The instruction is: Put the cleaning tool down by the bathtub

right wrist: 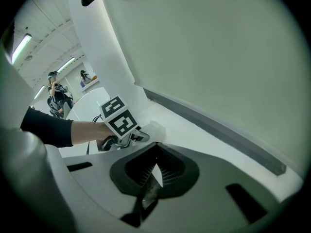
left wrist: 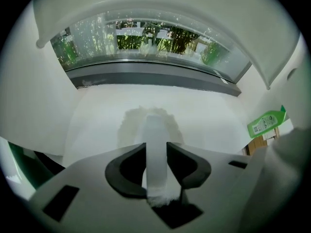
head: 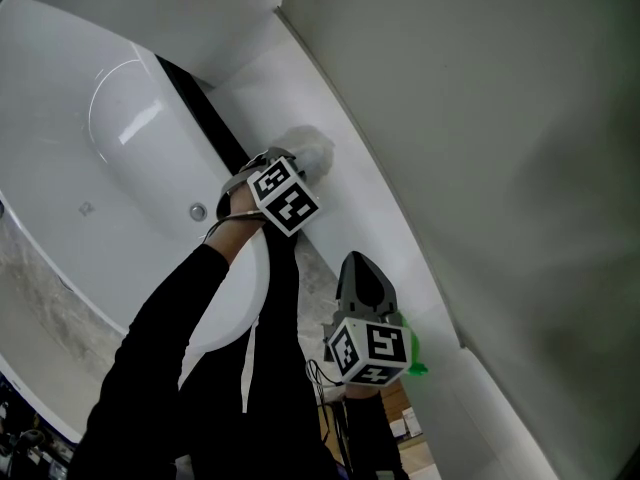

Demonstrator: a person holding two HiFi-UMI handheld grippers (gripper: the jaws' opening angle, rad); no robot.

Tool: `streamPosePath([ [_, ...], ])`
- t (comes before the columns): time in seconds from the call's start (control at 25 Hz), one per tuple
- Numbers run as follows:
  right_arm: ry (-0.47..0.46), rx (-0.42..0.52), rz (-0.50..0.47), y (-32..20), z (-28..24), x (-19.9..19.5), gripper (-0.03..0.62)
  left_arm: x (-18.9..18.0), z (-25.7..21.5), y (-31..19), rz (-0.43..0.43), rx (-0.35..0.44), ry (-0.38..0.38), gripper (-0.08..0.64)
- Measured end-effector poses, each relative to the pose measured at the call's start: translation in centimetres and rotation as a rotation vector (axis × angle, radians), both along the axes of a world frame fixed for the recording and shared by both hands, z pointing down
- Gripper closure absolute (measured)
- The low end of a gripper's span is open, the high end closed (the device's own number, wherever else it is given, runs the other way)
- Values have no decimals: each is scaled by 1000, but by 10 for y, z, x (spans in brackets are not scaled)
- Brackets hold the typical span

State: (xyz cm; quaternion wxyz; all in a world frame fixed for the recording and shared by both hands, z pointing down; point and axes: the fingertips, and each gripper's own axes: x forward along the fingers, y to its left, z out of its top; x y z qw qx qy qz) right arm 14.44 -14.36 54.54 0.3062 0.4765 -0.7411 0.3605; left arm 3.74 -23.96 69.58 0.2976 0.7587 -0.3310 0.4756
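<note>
Cleaning tool [left wrist: 148,125]: a fluffy white duster head on a flat white handle. The head lies on the white ledge [left wrist: 204,118] between the bathtub [head: 90,168] and the wall [head: 480,118], so it is already down beside the tub.

Left gripper [left wrist: 156,147]: pitched steeply down at the ledge. Its fingers [left wrist: 131,161] stand one on each side of the handle, close to its edges but slightly spread, with no squeeze visible. Judgement: this is the let-go, and the ledge carries the weight, so the handle needs no clamping.

Right gripper [right wrist: 154,147]: fingers pressed together and empty, parked back from the ledge. Likely kept clear because the placement needs one hand only.

Green bottle [left wrist: 266,123]: off to the right, well apart from the tool and out of the way.

Remaining: back the left gripper straight off the handle. Risk: dragging the handle along and shifting the head toward the tub edge.
</note>
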Motion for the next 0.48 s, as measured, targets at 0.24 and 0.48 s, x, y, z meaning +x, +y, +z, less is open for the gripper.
streamPosePath([
  [0.24, 6, 7, -7, -3, -5, 3, 592, -2, -20, -5, -23, 52, 3, 408],
  [0.48, -11, 37, -26, 1, -9, 4, 592, -2, -93, 12, -100, 139, 145, 410],
])
